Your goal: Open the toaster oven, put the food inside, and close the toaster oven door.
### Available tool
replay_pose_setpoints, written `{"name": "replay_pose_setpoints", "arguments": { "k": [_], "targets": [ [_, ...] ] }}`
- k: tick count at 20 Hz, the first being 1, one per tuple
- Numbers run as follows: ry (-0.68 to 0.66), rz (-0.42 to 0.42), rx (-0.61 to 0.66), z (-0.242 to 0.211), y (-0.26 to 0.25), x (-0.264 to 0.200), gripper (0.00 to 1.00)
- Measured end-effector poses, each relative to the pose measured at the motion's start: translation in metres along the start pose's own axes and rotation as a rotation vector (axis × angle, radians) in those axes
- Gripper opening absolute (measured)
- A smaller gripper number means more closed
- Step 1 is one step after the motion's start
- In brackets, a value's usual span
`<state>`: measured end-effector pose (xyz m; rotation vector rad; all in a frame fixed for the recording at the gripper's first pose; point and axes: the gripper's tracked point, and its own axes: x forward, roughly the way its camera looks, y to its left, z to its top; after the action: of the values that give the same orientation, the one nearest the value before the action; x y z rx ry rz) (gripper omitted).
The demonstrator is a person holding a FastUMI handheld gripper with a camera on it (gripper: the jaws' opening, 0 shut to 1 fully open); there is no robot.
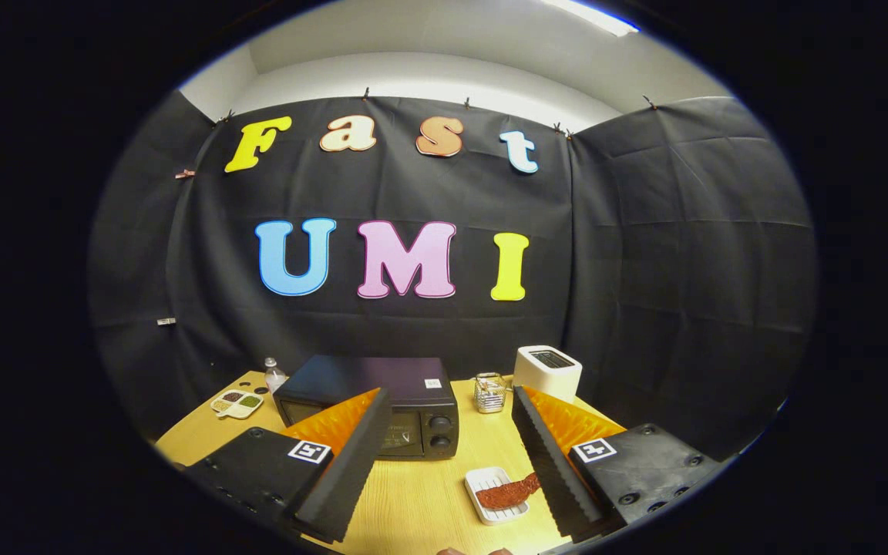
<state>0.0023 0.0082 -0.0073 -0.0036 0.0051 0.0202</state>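
A black toaster oven point(382, 405) stands on the wooden table point(421, 493) with its door closed and two knobs on its right side. My left finger overlaps its front. A small white dish point(486, 487) lies nearer to me, by my right finger, and holds a reddish-brown strip of food point(507, 492). My gripper point(452, 405) is open and high above the table, with nothing between its fingers.
A white toaster point(546, 372) stands at the back right. A small wire basket point(489, 392) sits between it and the oven. At the back left are a clear bottle point(274, 375) and a divided snack plate point(237, 403).
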Motion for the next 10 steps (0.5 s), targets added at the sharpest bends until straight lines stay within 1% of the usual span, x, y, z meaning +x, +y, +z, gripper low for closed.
{"name": "replay_pose_setpoints", "arguments": {
  "k": [10],
  "targets": [
    [0.029,-0.002,0.003,-0.014,0.001,0.006,0.97]
  ]
}}
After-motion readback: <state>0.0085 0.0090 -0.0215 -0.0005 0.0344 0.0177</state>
